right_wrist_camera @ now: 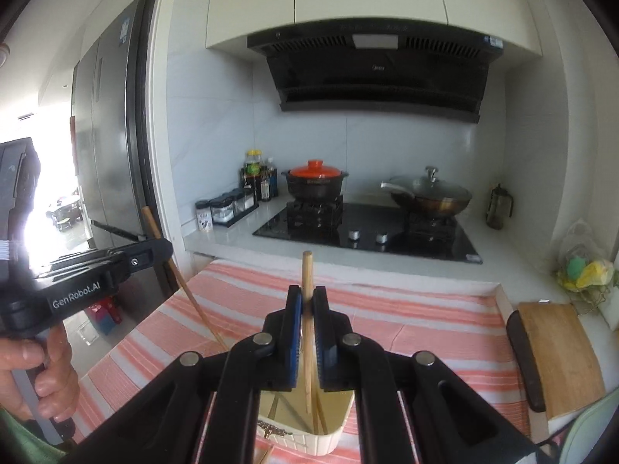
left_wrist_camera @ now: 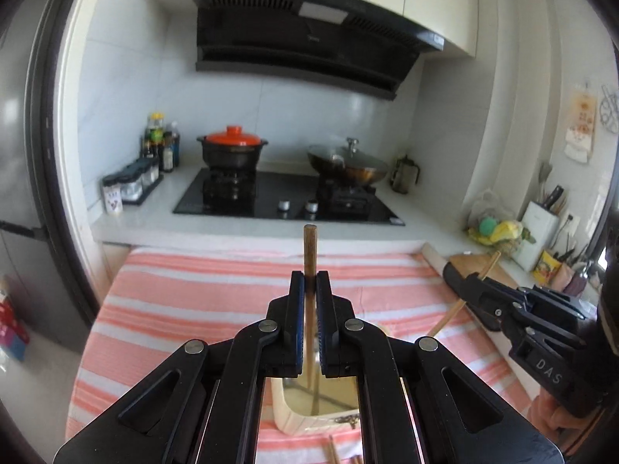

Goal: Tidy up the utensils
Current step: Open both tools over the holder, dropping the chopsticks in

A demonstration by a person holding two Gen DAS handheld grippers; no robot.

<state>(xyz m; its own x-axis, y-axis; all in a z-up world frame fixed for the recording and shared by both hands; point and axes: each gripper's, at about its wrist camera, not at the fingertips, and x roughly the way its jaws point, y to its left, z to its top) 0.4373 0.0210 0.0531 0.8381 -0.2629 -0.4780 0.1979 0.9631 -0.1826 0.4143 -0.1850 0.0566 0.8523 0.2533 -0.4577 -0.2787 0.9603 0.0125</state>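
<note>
My left gripper (left_wrist_camera: 310, 280) is shut on a dark wooden chopstick (left_wrist_camera: 310, 249) that stands upright, its lower end down in a cream utensil holder (left_wrist_camera: 288, 411). My right gripper (right_wrist_camera: 306, 295) is shut on a lighter chopstick (right_wrist_camera: 307, 270), also upright, with its lower end inside the same holder (right_wrist_camera: 340, 431). In the left wrist view the right gripper (left_wrist_camera: 474, 278) shows at the right with its chopstick slanting down. In the right wrist view the left gripper (right_wrist_camera: 156, 249) shows at the left with its chopstick slanting toward the holder. Loose chopsticks (left_wrist_camera: 332, 452) lie on the cloth below the holder.
A pink and white striped cloth (left_wrist_camera: 193, 294) covers the table. Behind it is a counter with a black hob (left_wrist_camera: 271, 197), an orange-lidded pot (left_wrist_camera: 232, 147) and a wok (left_wrist_camera: 348, 164). A wooden cutting board (right_wrist_camera: 561, 352) lies at the right. A fridge (right_wrist_camera: 104, 135) stands at the left.
</note>
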